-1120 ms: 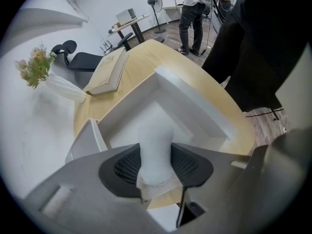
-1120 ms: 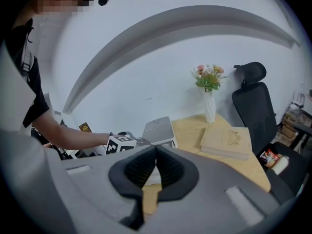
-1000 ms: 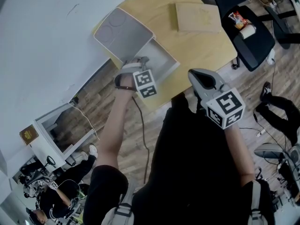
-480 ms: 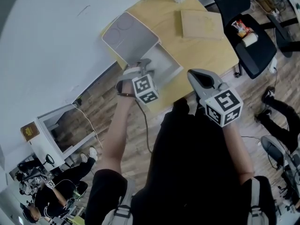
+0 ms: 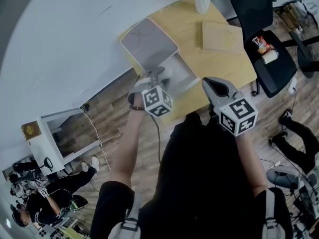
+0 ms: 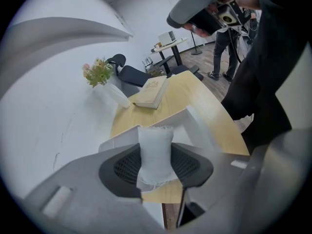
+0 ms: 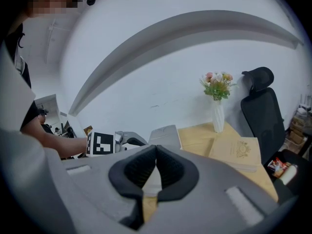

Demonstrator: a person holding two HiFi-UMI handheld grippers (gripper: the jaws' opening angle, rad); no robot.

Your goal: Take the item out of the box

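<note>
Plain white wall (image 5: 60, 44) along the far edge of a light wooden table (image 5: 229, 63). Brown wood-plank floor (image 5: 112, 116) below. Black office chair (image 5: 279, 73) just beside the table's right edge. White vase (image 5: 203, 3) with flowers at the table's far corner, close to the wall. Low white cabinet (image 5: 45, 151) against the same wall, well apart from the table. Even, soft indoor light throughout.
</note>
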